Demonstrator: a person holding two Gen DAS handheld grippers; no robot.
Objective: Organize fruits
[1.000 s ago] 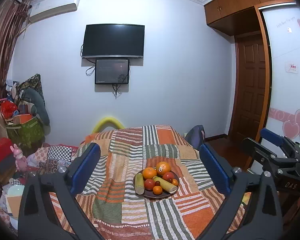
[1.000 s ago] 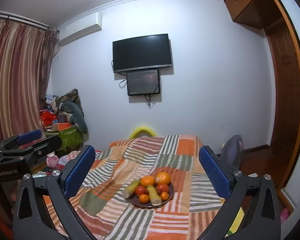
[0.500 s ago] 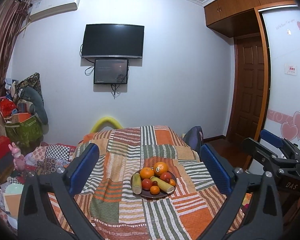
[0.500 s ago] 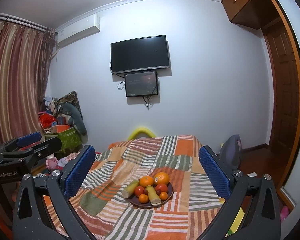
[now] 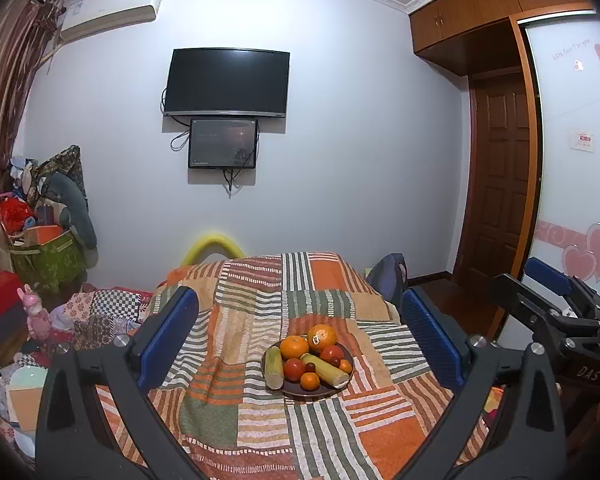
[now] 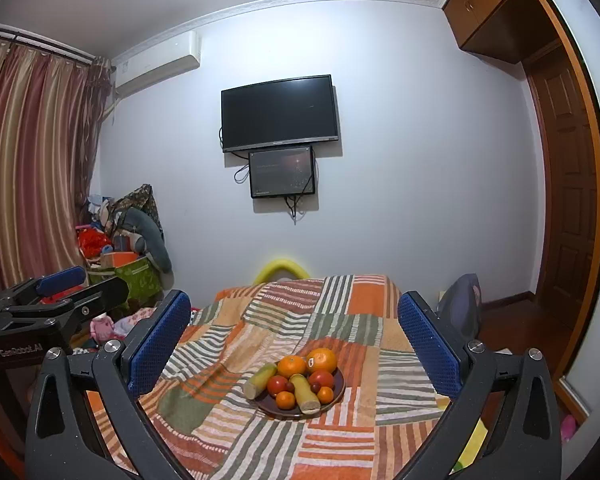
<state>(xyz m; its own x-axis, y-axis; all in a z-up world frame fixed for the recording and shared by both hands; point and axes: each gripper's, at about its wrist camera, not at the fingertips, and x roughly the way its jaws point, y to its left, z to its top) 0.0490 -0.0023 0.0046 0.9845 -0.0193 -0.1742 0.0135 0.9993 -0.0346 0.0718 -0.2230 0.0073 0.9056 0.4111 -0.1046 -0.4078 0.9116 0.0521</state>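
A dark plate (image 5: pixel 296 393) of fruit sits on a table with a striped patchwork cloth (image 5: pixel 260 420). On it lie two large oranges (image 5: pixel 322 337), two corn cobs (image 5: pixel 273 367), red tomatoes (image 5: pixel 294 369) and small mandarins (image 5: pixel 310 381). The plate also shows in the right wrist view (image 6: pixel 332 402). My left gripper (image 5: pixel 298 340) is open and empty, held back from and above the plate. My right gripper (image 6: pixel 294 340) is open and empty, likewise short of the plate. Each gripper shows at the edge of the other's view.
A yellow chair back (image 5: pixel 212 246) stands at the table's far edge. A dark bag (image 5: pixel 386 280) sits at the far right corner. Piled clutter and a green bag (image 5: pixel 46 256) fill the left side. A door (image 5: pixel 500 184) is on the right.
Both grippers have drifted slightly; the plate sits a little lower and closer in the left wrist view. Both stay open and empty.
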